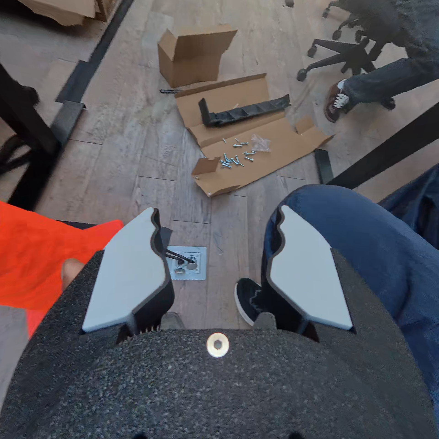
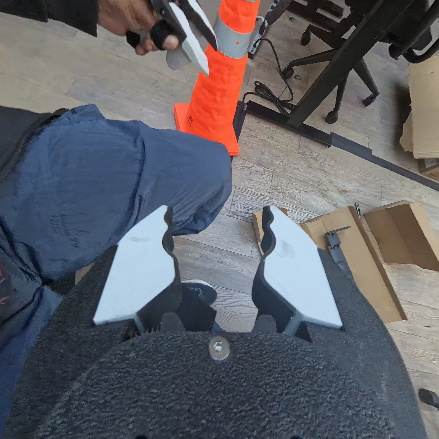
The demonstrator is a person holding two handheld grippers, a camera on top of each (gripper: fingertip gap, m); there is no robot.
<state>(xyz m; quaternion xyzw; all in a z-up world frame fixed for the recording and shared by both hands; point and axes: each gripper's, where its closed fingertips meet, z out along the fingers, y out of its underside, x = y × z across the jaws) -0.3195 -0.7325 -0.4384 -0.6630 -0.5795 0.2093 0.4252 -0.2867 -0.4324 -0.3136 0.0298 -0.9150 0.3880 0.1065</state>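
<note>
The left gripper (image 1: 217, 213) hangs above the wood-plank floor (image 1: 123, 152) with its jaws wide apart and nothing between them. Just beside its left finger stands an orange traffic cone (image 1: 40, 256); a knee in blue trousers (image 1: 351, 237) sits close against its right finger. Below the gap, on the floor, lie a metal floor outlet plate (image 1: 190, 262) with a black cable plugged in and a black shoe (image 1: 249, 299). Farther ahead lies a flattened cardboard sheet (image 1: 273, 152) carrying scattered silver screws (image 1: 234, 159), a clear plastic bag (image 1: 261, 142) and a black plastic bracket (image 1: 240, 111). Beyond it stands an open cardboard box (image 1: 190, 59), with office chair bases (image 1: 344, 52) and another person's shoe (image 1: 337, 99) off to the right.

The right gripper (image 2: 217, 213) is also spread open and bare, held over the floor. The same blue-trousered leg (image 2: 118, 180) crowds its left finger, and the edge of the cardboard sheet lies behind its right fingertip. The cone stands ahead with a black desk frame (image 2: 332, 78) and cables (image 2: 273, 92) to its right.
</note>
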